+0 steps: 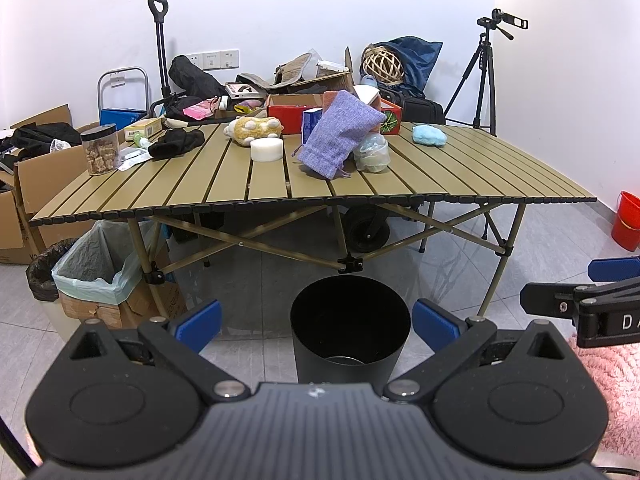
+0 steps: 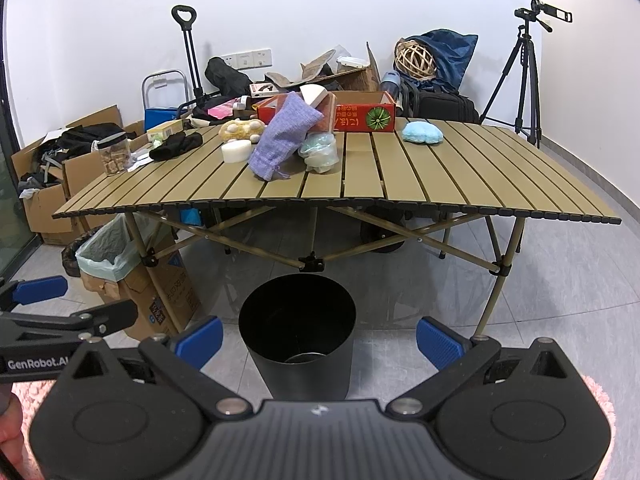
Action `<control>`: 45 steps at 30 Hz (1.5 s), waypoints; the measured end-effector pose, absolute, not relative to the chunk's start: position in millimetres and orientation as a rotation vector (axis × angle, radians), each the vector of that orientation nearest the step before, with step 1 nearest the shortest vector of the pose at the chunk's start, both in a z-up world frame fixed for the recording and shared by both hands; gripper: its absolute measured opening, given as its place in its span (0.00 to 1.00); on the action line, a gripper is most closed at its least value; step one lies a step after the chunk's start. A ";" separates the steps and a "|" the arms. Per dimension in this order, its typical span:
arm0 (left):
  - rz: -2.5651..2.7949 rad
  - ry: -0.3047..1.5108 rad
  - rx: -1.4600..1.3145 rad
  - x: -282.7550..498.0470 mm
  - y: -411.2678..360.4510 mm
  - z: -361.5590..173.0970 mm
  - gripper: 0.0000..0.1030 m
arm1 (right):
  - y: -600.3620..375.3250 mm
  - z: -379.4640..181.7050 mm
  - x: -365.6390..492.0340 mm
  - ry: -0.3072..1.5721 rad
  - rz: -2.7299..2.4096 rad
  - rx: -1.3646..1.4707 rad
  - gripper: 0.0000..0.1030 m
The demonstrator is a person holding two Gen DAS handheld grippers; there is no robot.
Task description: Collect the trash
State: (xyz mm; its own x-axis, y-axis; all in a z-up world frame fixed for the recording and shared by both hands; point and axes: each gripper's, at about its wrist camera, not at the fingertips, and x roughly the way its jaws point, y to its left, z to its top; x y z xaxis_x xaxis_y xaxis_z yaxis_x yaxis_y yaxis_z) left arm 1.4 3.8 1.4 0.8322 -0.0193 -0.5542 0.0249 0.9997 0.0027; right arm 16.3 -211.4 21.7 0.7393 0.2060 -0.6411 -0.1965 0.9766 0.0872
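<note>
1. Black and round, one bin (image 1: 350, 328) stands on the floor just in front of the slatted table (image 1: 460, 172).
2. Two claws hover before that bin: left gripper (image 1: 316, 322) and right gripper (image 2: 319, 336), both spread wide and holding nothing.
3. On the table beyond the bin: one purple pouch (image 1: 340, 136), one crumpled plastic wrapper (image 1: 372, 154) touching it, one white roll (image 1: 267, 149), one jar (image 1: 100, 150).

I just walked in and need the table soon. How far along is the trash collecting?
Barely begun, it seems. The black bin on the floor holds little I can make out. In hand: nothing; the left gripper and right gripper are both open. Left: the table still carries the purple pouch, crumpled plastic, white roll and jar.
</note>
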 end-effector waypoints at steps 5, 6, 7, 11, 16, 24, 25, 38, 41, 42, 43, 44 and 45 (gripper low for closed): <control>-0.024 0.587 0.009 1.2 4.1 1.4 1.00 | -212.1 25.6 17.3 0.704 0.220 0.014 1.00; -0.024 0.587 0.009 1.3 4.0 1.2 1.00 | -212.2 25.4 17.1 0.704 0.220 0.013 1.00; -0.024 0.587 0.008 1.3 4.1 1.2 1.00 | -211.9 23.2 16.4 0.704 0.220 0.012 1.00; -0.024 0.587 0.008 1.3 4.2 1.2 1.00 | -212.6 23.7 16.1 0.703 0.220 0.012 1.00; -0.024 0.586 0.008 1.1 4.4 1.2 1.00 | -210.9 27.0 17.0 0.702 0.220 0.011 1.00; -0.024 0.586 0.007 1.2 4.4 1.2 1.00 | -210.4 27.5 16.7 0.700 0.219 0.009 1.00; -0.025 0.586 0.007 1.2 4.4 1.2 1.00 | -210.4 27.4 16.6 0.700 0.219 0.009 1.00; -0.024 0.586 0.007 0.9 4.7 1.1 1.00 | -211.1 24.9 16.6 0.698 0.219 0.007 1.00; -0.022 0.584 0.006 -0.6 4.3 2.4 1.00 | -211.0 25.9 15.0 0.698 0.220 0.008 1.00; -0.021 0.584 0.006 -0.3 4.1 2.6 1.00 | -211.5 28.7 15.6 0.697 0.220 0.008 1.00; -0.021 0.584 0.005 -0.4 4.2 3.0 1.00 | -211.0 27.6 15.8 0.696 0.219 0.007 1.00; -0.021 0.584 0.006 -0.3 4.1 2.8 1.00 | -211.1 29.8 16.5 0.693 0.218 0.007 1.00; -0.022 0.583 0.006 -0.4 4.2 3.1 1.00 | -211.3 32.6 17.2 0.690 0.217 0.006 1.00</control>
State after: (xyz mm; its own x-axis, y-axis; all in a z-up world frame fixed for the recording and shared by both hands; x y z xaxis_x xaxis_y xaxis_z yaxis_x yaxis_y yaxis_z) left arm -0.4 4.2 3.1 0.8347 -0.0186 -0.5504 0.0220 0.9998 -0.0005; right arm 17.2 -211.3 32.6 0.7498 0.2008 -0.6304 -0.1966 0.9774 0.0775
